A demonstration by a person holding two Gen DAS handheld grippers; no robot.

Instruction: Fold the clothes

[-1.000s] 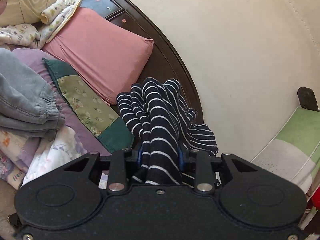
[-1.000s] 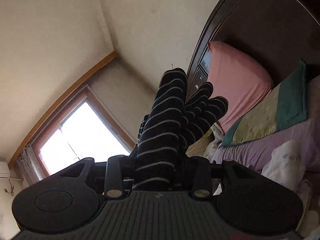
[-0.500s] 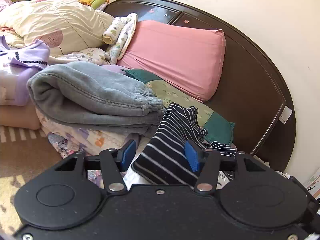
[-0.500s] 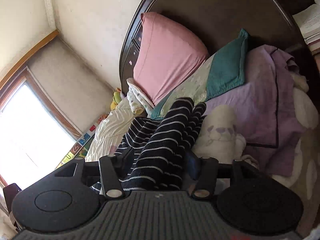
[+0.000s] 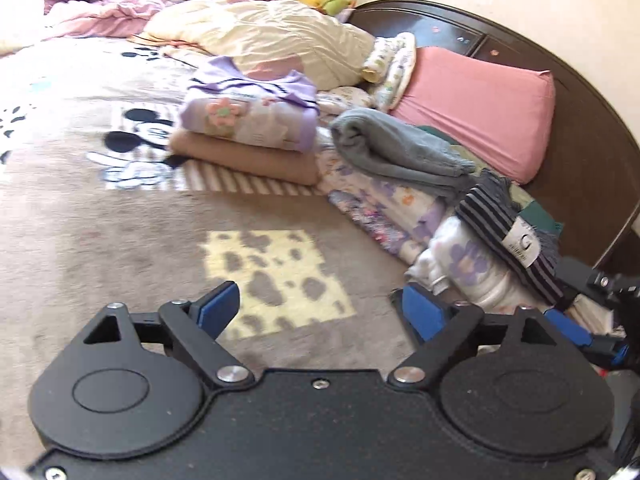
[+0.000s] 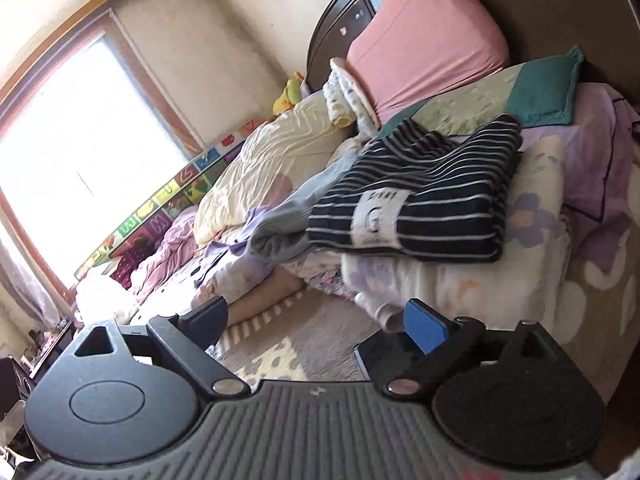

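**Striped garment parked on the pile, both grippers empty**

The folded striped garment (image 6: 416,208) lies on top of a floral-print pile (image 6: 460,276), in front of the pink pillow (image 6: 424,36) and just this side of the green patchwork cushion (image 6: 520,92). Its white label faces up, and a grey folded garment (image 5: 400,148) rests beside it, on the side away from the pillow's headboard corner. Judging by that neat, flat lie, it sits there as a finished fold, stacked with the other done items so the open bedspread stays free for the next piece.

The left gripper (image 5: 320,308) has its blue pads spread wide over a yellow patch of the bedspread (image 5: 276,268), holding nothing. The right gripper (image 6: 316,316) likewise stands with fingers well apart and nothing between them, pointed toward the pile below the pillow. Both being empty fits a release just completed, though that is only a reading.

A second stack, lilac garment (image 5: 248,116) on a tan one, sits farther from the pillow, toward the cream duvet (image 5: 260,40).

Hard to tell: the label's lettering is blurred; the far half of the striped garment is hidden in the left view; whether its underside is evenly folded cannot be seen. The window glare washes out that corner of the room.
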